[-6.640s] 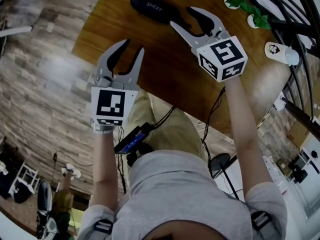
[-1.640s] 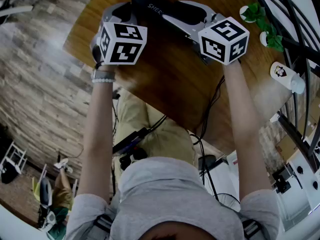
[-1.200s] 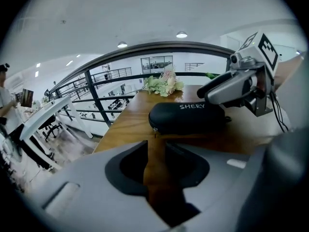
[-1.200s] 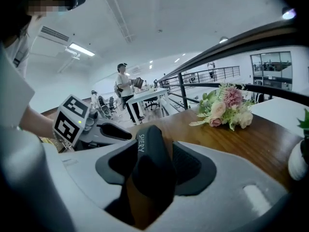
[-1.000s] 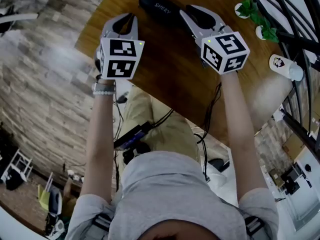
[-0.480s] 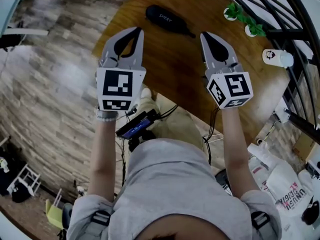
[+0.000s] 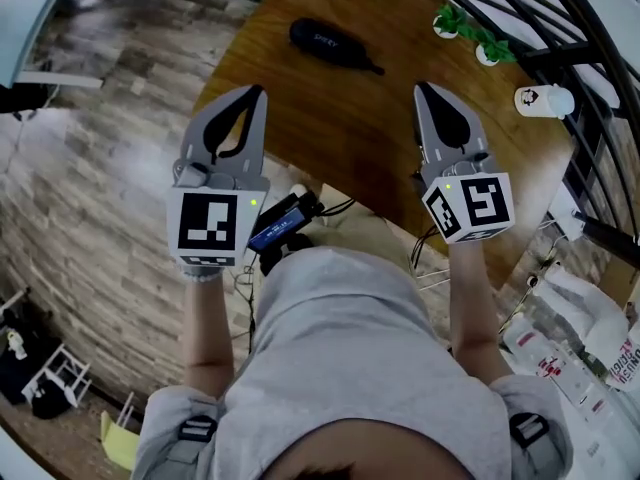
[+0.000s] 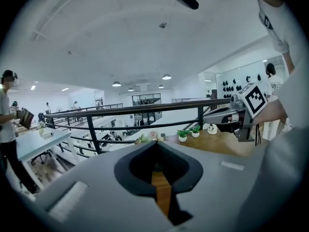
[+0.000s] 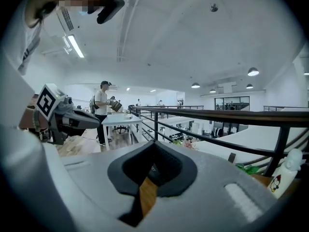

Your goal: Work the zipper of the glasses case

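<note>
Glasses case point(image 7: 328, 43) is lying flat on the far part of the wooden table point(image 7: 400, 148), set at a slant, well apart from both tools and with nothing touching it. Left gripper point(image 7: 257, 92) is hanging near the table's near-left edge with its jaws together at the tips and nothing between them. Right gripper point(image 7: 421, 89) is hanging over the near side of the table, likewise closed down and carrying nothing. Both are pointing roughly toward the case but standing short of it. The case is showing as a dark, long, round-ended pouch with pale lettering on its top face and a thin tab point(image 7: 374, 68) sticking out at its right end. I am reading that tab as the zipper pull or a loop, though it is too small to be sure. The zipper line itself is not showing clearly, so I am not calling it open or closed. Judging by its look, it is likely handling as a light, semi-stiff shell under a fabric skin: firm enough to pinch across the body, yet apt to skate on the smooth wood once the slider is drawn. I am therefore expecting one gripper to be pinning the left half of the body while the other is taking the small tab at the right end, squarely and close to its root, since so thin a piece is likely slipping out of a shallow pinch.
</note>
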The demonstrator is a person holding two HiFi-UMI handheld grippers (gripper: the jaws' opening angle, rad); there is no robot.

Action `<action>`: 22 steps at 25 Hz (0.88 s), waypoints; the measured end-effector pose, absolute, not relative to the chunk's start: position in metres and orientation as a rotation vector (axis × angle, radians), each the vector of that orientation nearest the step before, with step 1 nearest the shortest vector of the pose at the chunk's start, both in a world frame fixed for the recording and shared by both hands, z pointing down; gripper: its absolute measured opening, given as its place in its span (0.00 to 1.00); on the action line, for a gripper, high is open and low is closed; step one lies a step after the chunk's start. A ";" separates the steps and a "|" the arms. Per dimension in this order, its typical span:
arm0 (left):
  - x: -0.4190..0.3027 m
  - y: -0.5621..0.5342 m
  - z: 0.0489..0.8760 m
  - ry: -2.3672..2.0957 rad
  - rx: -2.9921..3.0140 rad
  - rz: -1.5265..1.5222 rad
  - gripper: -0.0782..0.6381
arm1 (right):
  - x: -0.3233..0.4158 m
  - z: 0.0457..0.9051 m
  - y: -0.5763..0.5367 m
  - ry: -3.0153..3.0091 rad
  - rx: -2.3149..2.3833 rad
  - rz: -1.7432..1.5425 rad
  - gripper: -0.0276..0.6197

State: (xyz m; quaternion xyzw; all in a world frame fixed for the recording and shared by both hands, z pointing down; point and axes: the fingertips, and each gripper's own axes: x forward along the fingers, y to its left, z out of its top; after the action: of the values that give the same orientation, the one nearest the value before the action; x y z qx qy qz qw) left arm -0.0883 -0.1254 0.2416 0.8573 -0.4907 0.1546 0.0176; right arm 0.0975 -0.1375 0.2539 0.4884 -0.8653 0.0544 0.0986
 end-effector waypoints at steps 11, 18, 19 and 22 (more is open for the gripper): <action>-0.092 -0.109 0.242 -1.518 2.639 0.479 0.13 | 0.093 0.240 -0.124 -2.586 1.443 0.155 0.05; -0.088 -0.105 0.243 -1.493 2.621 0.434 0.13 | 0.086 0.237 -0.122 -2.592 1.426 0.148 0.05; -0.086 -0.105 0.242 -1.485 2.626 0.433 0.13 | 0.086 0.236 -0.122 -2.591 1.427 0.144 0.05; -0.082 -0.106 0.242 -1.467 2.638 0.427 0.13 | 0.085 0.236 -0.123 -2.595 1.427 0.157 0.05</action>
State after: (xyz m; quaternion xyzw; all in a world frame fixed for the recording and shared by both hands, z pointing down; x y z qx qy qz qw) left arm -0.0824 -0.1062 0.2421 0.8645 -0.4806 0.1399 0.0466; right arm 0.0854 -0.1228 0.2361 0.4794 -0.8716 0.0528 0.0879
